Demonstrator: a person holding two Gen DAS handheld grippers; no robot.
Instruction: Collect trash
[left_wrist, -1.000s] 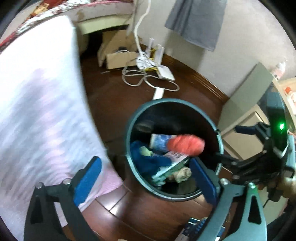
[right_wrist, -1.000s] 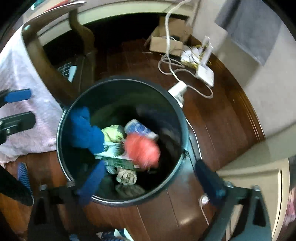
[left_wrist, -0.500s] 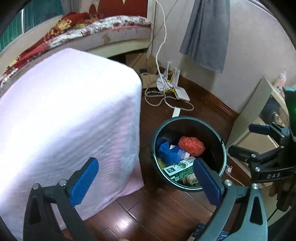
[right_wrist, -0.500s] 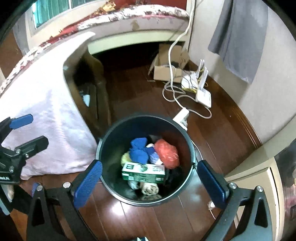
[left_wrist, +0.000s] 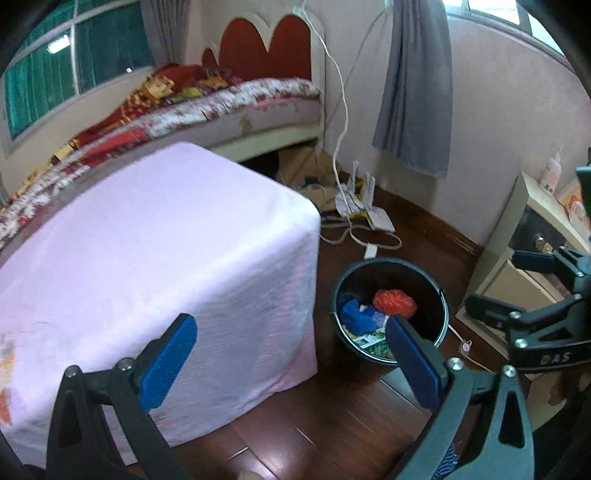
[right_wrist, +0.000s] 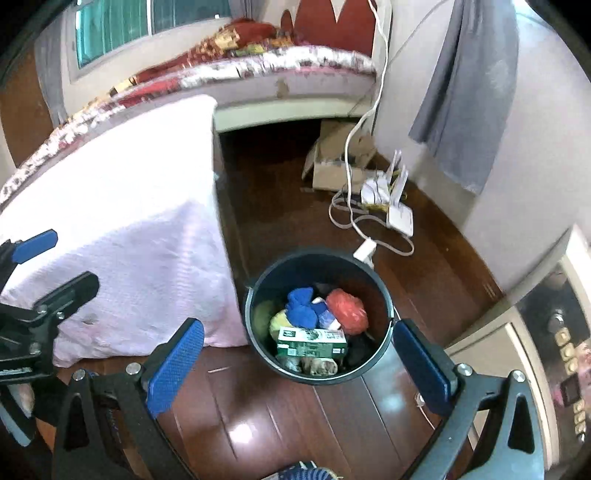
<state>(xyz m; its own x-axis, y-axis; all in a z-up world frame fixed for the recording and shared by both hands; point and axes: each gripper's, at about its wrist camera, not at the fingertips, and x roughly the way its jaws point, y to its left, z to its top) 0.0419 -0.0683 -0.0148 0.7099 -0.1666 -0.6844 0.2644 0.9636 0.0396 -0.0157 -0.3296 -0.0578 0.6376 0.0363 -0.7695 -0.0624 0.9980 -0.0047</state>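
A: We have pulled both claws up and back since a moment ago; the bin (right_wrist: 318, 317) that filled our views then now sits small on the floor (right_wrist: 258, 413) below us, and the red bag (right_wrist: 347, 312) that was dropping has settled inside it.

B: Why so high? We judge it clears the rim and gives us a look round for more trash.

A: The bin stands just beside the pink-draped counter (left_wrist: 147, 258), likely so scraps carry over easily.

B: Our left claw (left_wrist: 291, 354) is spread wide and empty; our right claw (right_wrist: 295, 362) likewise.

A: The bag, with a blue cloth (right_wrist: 301, 308) and a green carton (right_wrist: 312, 341), lies well below and ahead of the right claw.
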